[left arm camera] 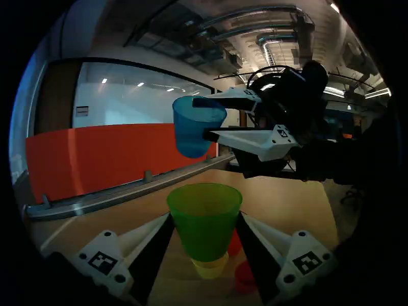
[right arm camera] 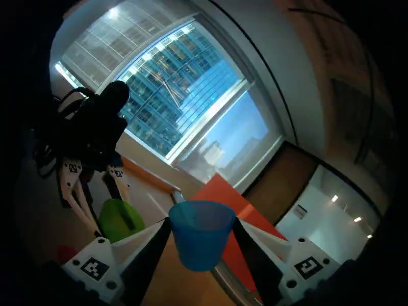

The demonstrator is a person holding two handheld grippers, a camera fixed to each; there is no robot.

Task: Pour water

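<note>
My left gripper (left arm camera: 205,219) is shut on a green cup (left arm camera: 205,232), held upright low in the left gripper view. Above it, a little to the left, hangs a blue cup (left arm camera: 194,127) with my right gripper (left arm camera: 201,118) shut on its sides. The blue cup leans slightly, and its rim is well clear of the green one. In the right gripper view the blue cup (right arm camera: 201,237) sits between my right gripper's (right arm camera: 201,224) fingers. Farther off to the left, the left gripper (right arm camera: 115,219) holds the green cup (right arm camera: 118,219). I see no water in either cup.
Under the green cup, a yellow cup (left arm camera: 210,266) and red cups (left arm camera: 245,278) stand on the wooden table (left arm camera: 285,199). An orange wall panel (left arm camera: 102,158) and a rail run along the table's far side. Large windows (right arm camera: 168,102) rise behind the left gripper.
</note>
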